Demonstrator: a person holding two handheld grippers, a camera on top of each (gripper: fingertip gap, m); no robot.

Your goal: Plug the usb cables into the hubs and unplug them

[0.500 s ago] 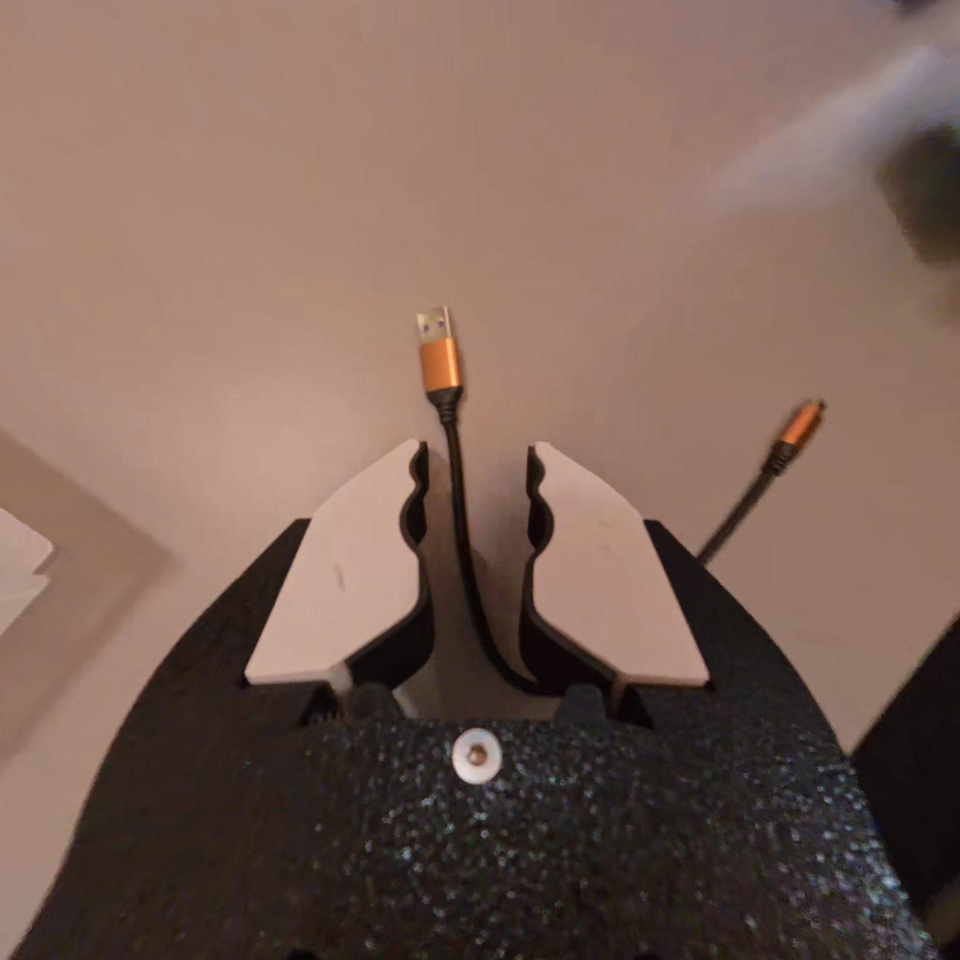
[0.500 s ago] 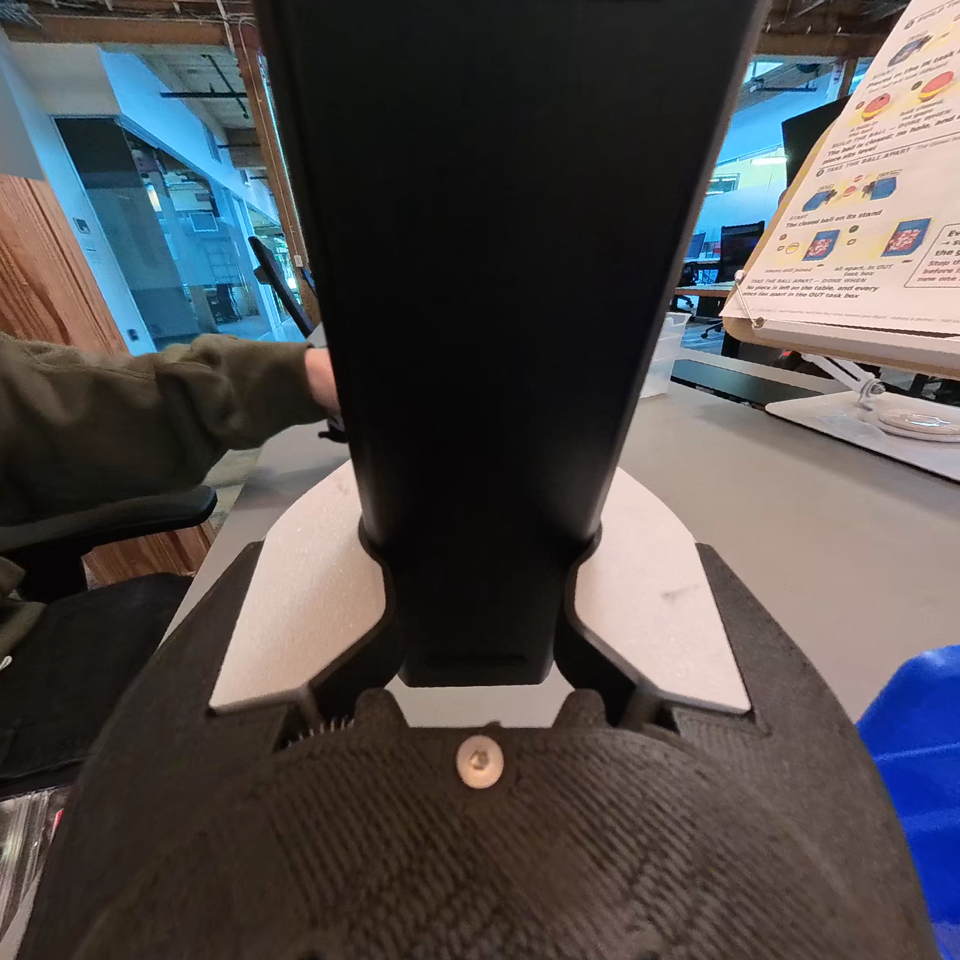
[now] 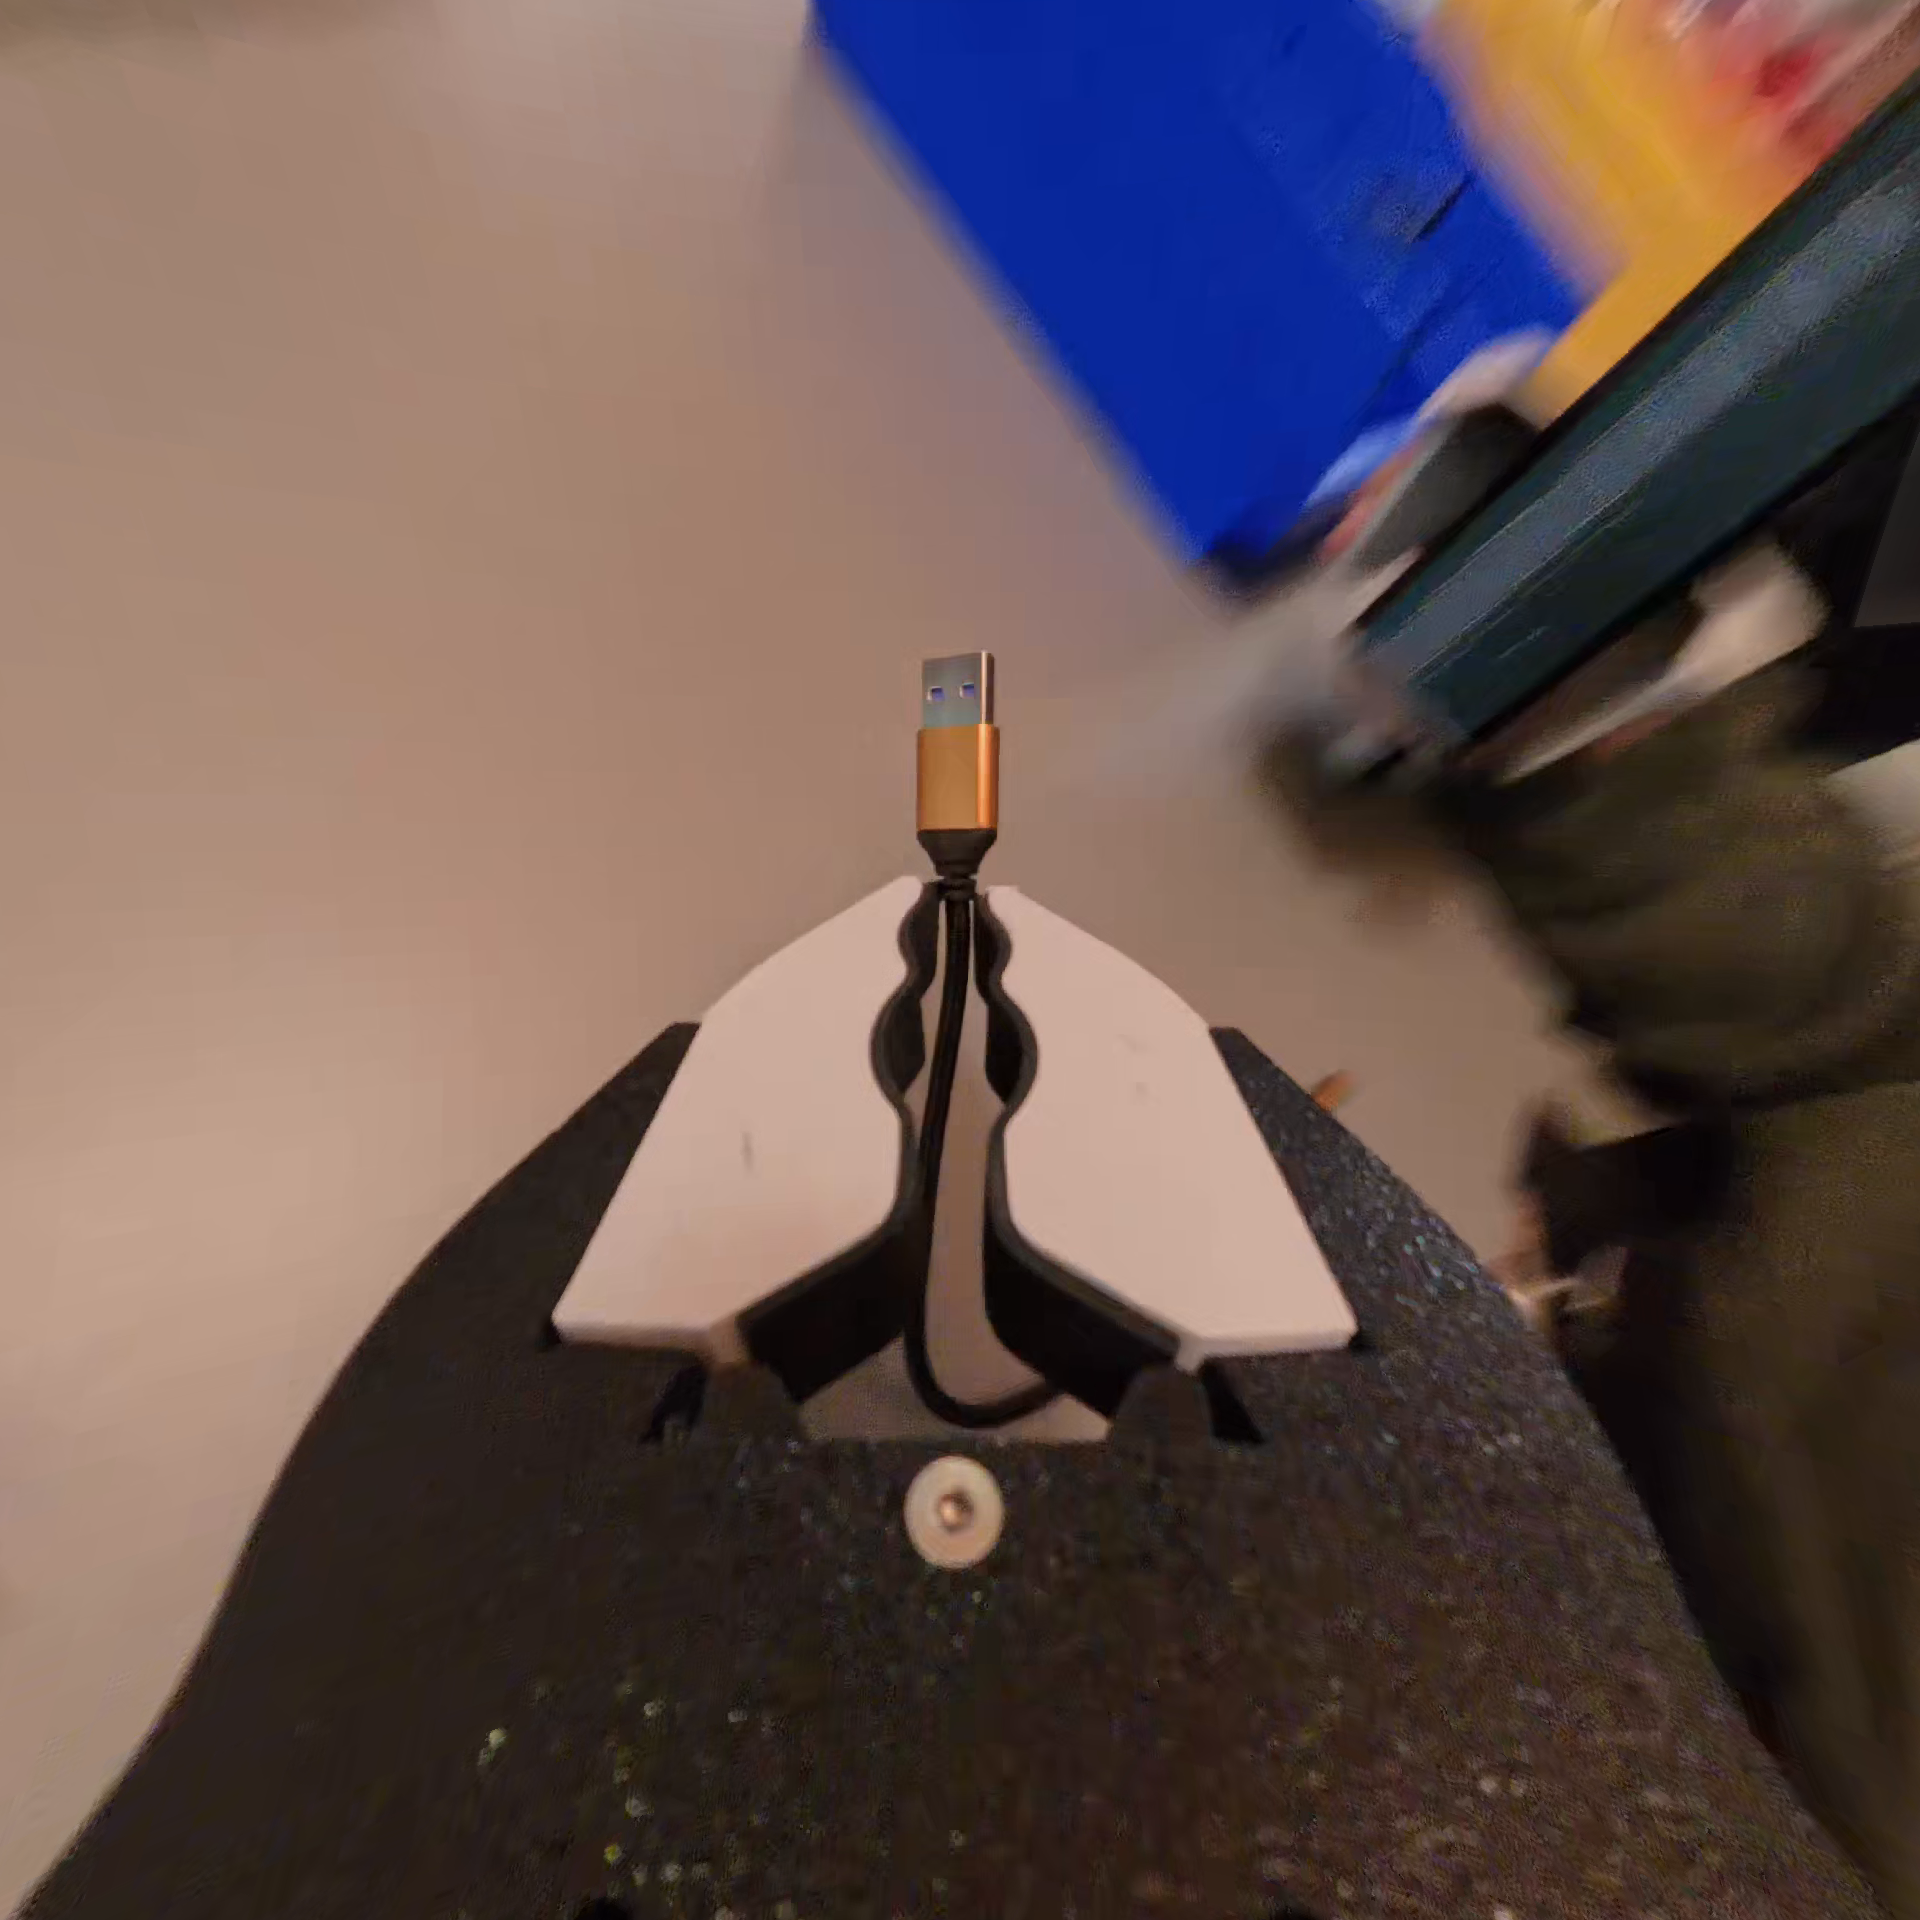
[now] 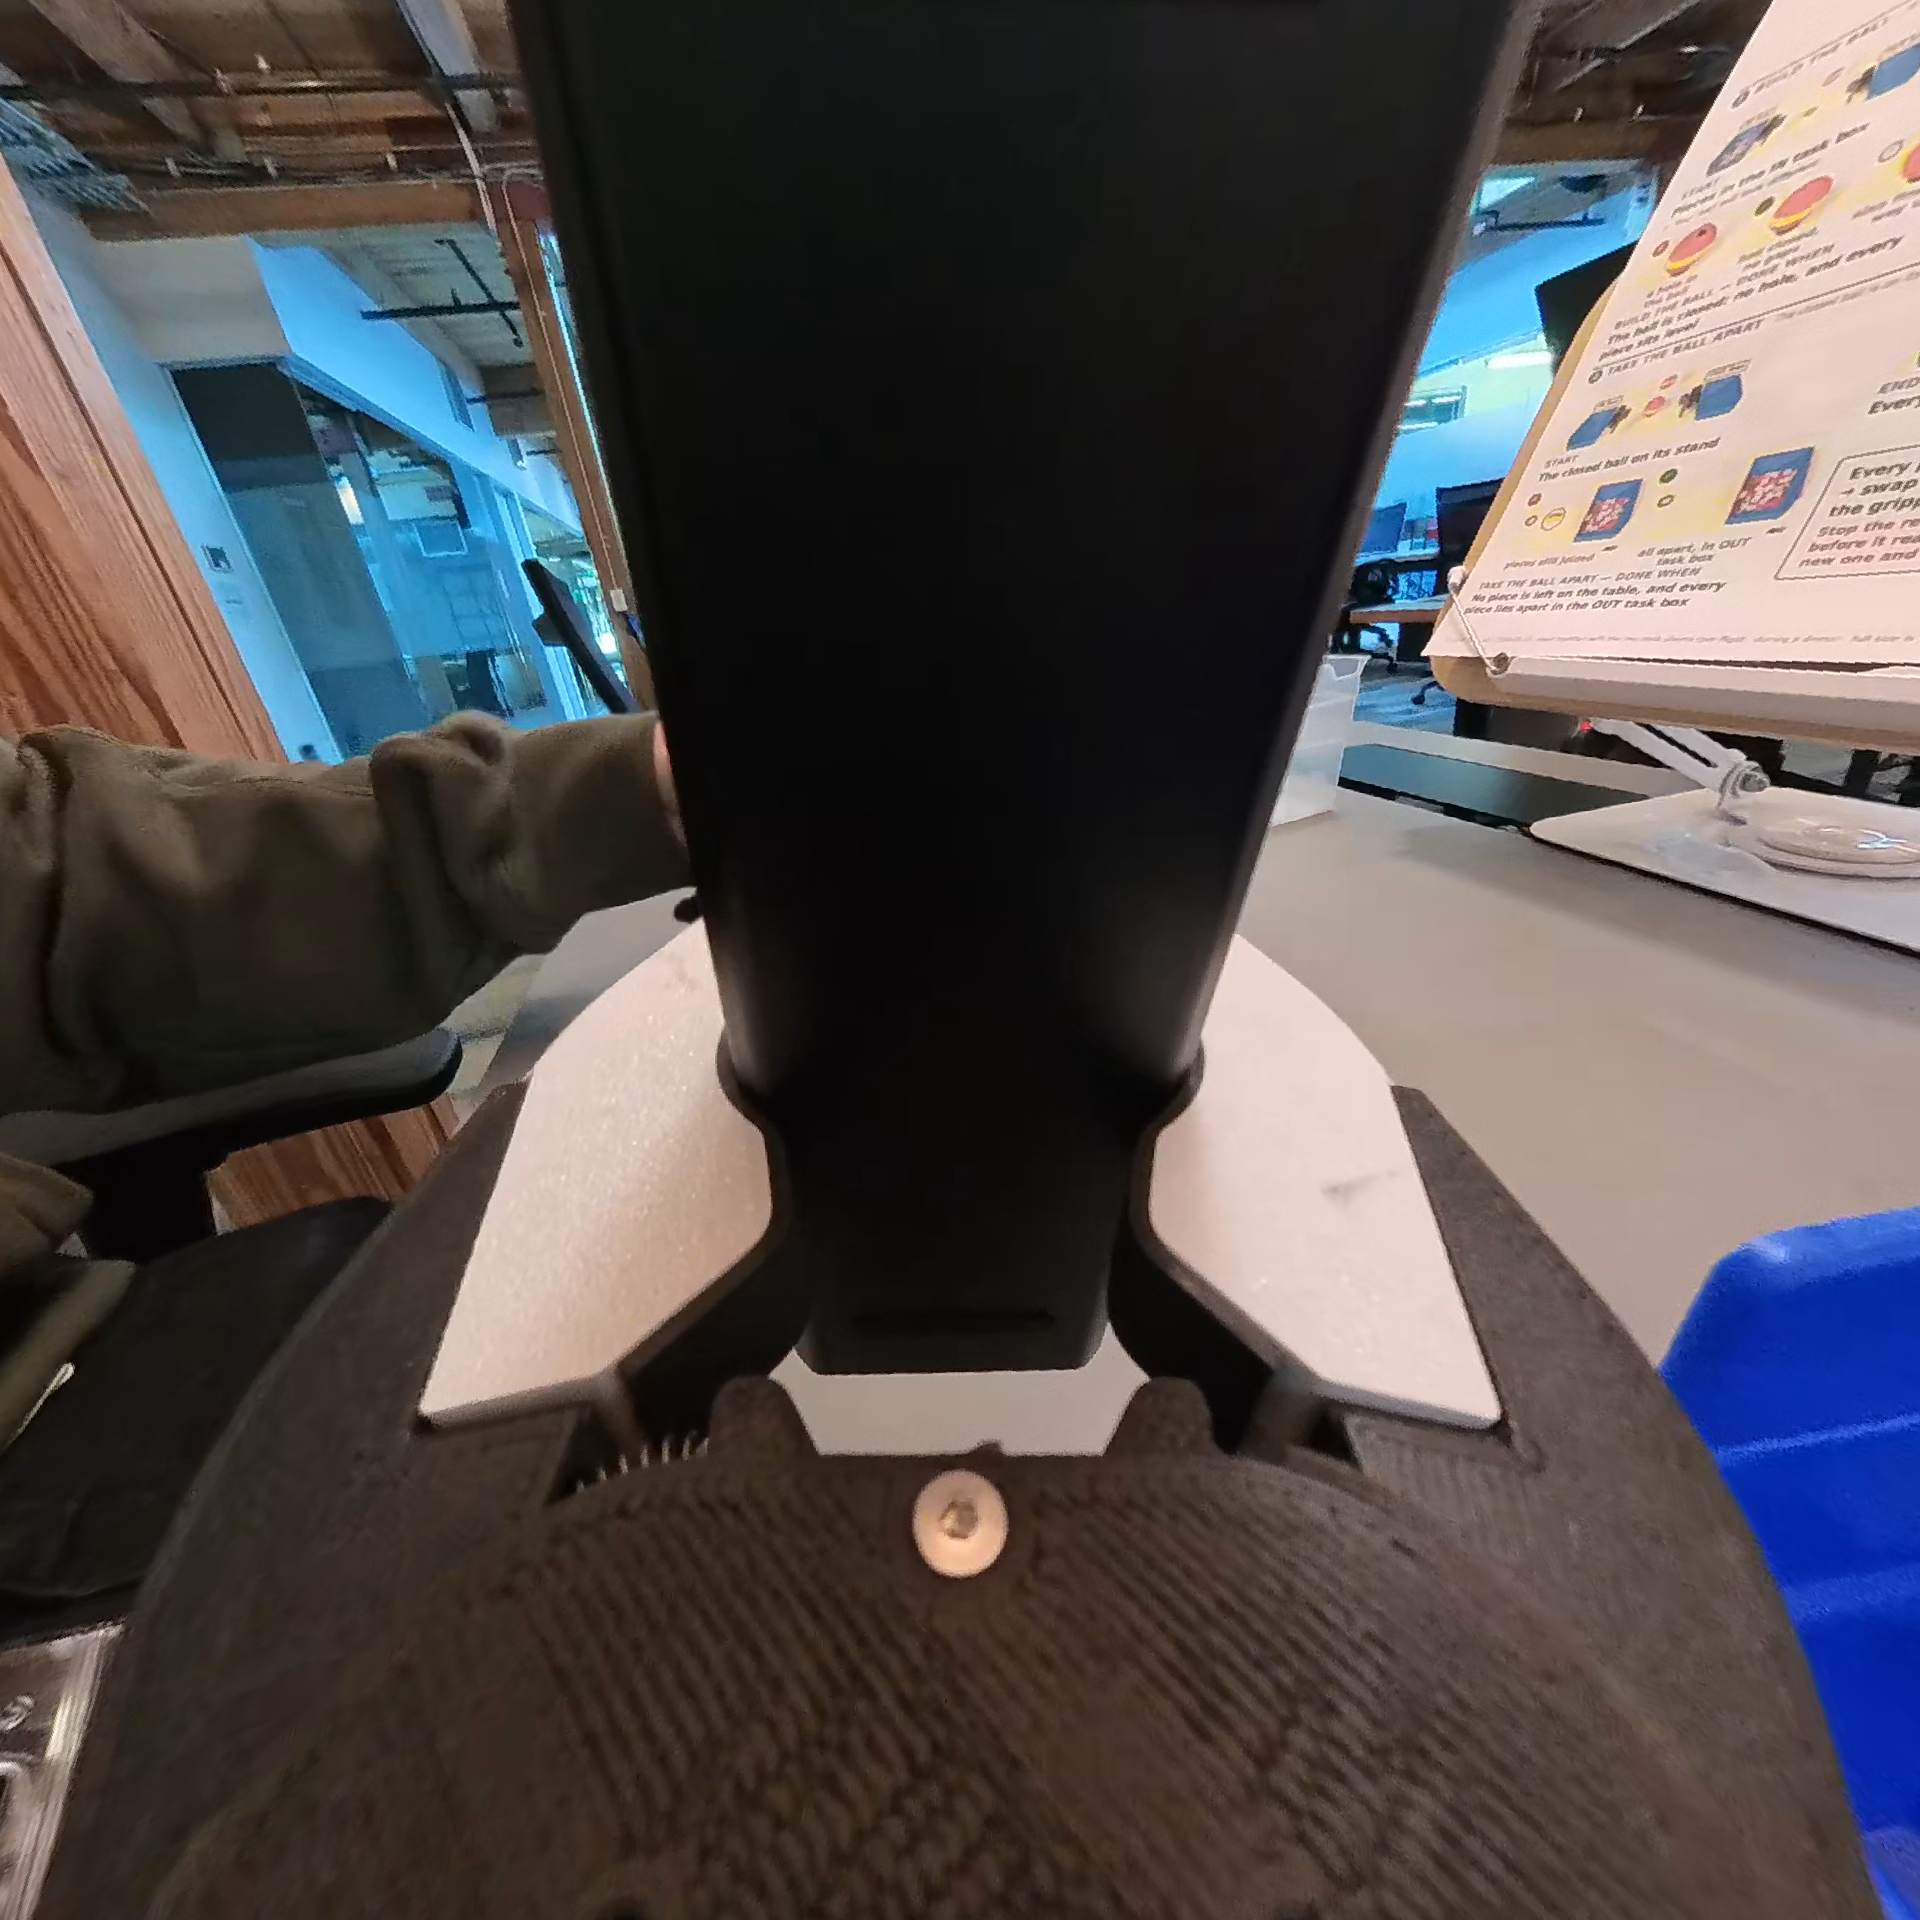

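1. Between the white fingertips of the left gripper [image 3: 958,888], the black USB cable [image 3: 940,1049] is pinched tight, just behind its plug. Half a second ago these fingers stood apart and the cable lay loose between them.
2. The orange and silver USB plug [image 3: 957,756] sticks straight out past the tips, up off the tan table [image 3: 416,623].
3. Behind the plug, a blue bin [image 3: 1174,260] now fills the top of the left view. Before, only bare table showed there.
4. On the right side of that view, things are blurry. A green sleeve [image 3: 1704,935] shows there, and the second orange plug from before is hard to find.
5. The right gripper [image 4: 961,1049] squeezes a big black hub [image 4: 987,623] that stands up between its fingers, same as before.
6. A green sleeve [image 4: 260,894] reaches behind the hub on the left. A paper sheet [image 4: 1714,364] on a stand sits off to the right, and a blue bin [image 4: 1808,1507] sits at the right edge.
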